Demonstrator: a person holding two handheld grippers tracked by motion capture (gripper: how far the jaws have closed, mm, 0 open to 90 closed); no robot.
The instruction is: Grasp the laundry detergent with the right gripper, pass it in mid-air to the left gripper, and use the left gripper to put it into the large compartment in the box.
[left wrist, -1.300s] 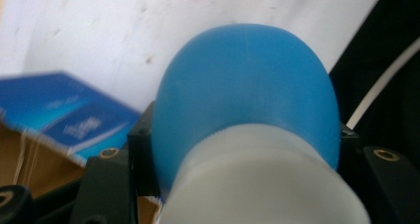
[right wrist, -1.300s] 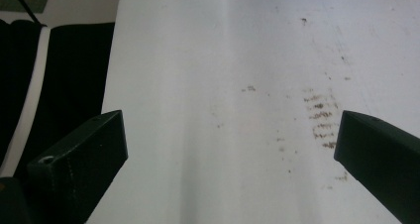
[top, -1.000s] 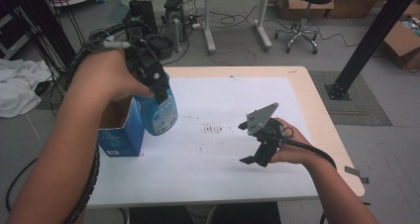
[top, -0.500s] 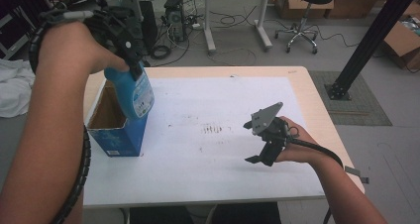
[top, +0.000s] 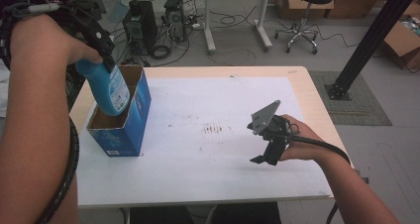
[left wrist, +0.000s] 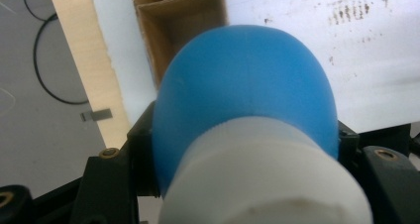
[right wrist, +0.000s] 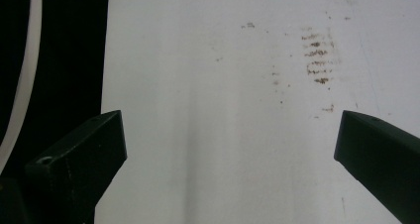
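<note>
Left gripper (top: 101, 45) is clamping a blue bottle (top: 110, 87) near its top end, jaws pressing on both sides just under the white cap (left wrist: 262, 184). In the high view the bottle is hanging tilted from the gripper, cap end up at the jaws, bottom end dipping into the open top of the blue carton (top: 121, 117), inside the brown cardboard walls. Cannot tell if the bottle's bottom is touching anything inside. Label on the bottle is facing the camera in the high view; print too small to read.

Left gripper view is looking along the bottle: white cap nearest, blue body (left wrist: 247, 80) bulging beyond it, black jaws hugging it left and right. Past the bottle, the carton's open brown interior (left wrist: 173, 21), then the white mat (left wrist: 376, 70) and the wooden table edge (left wrist: 81, 55).

Carton is standing upright at the left end of the table, on the white mat (top: 198, 154).

Right gripper (top: 262, 157) is sitting well apart from bottle and carton, at the right side of the mat, held low over it. Its jaws are standing wide apart with nothing between them; right gripper view is showing bare mat (right wrist: 223, 135) with small brown smudges (right wrist: 317, 55) between the two black jaws.
</note>
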